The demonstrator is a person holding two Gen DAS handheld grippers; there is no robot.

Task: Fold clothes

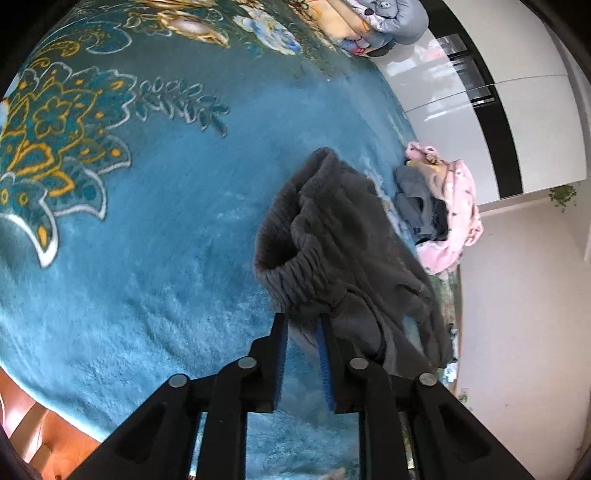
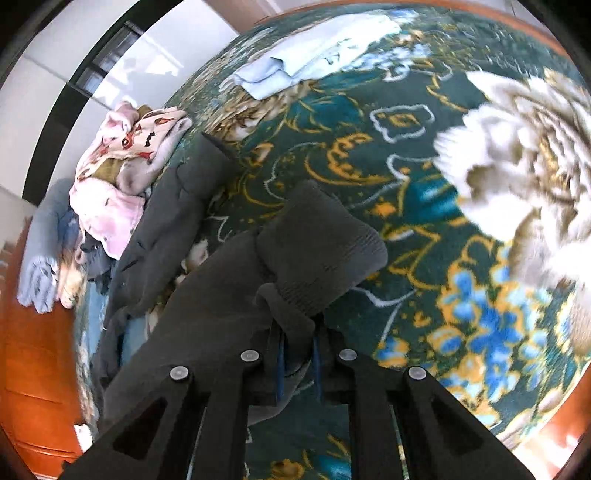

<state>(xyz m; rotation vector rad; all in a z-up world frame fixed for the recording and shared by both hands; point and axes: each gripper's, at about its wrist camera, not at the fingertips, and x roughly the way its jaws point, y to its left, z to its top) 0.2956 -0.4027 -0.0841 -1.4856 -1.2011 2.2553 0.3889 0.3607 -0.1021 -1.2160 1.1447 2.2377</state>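
Note:
Dark grey fleece trousers (image 1: 332, 236) lie across the blue patterned blanket (image 1: 147, 221). Their gathered elastic waistband stands up as a loop just beyond my left gripper (image 1: 302, 325). The jaws stand apart with a fold of the waistband between the blue pads, and I see no firm pinch. In the right wrist view a ribbed cuff end of the grey trousers (image 2: 317, 240) is bunched up off the blanket (image 2: 406, 184). My right gripper (image 2: 297, 332) is shut on that cloth, which hides the fingertips.
A heap of unfolded clothes (image 1: 443, 206), pink and grey, sits at the bed's edge, the same clothes heap (image 2: 118, 177) lying beyond the trousers. Folded pale blue clothing (image 2: 314, 44) lies far off. Quilts (image 1: 388, 18) are piled at the head. An orange wooden bed frame (image 2: 33, 369) borders the blanket.

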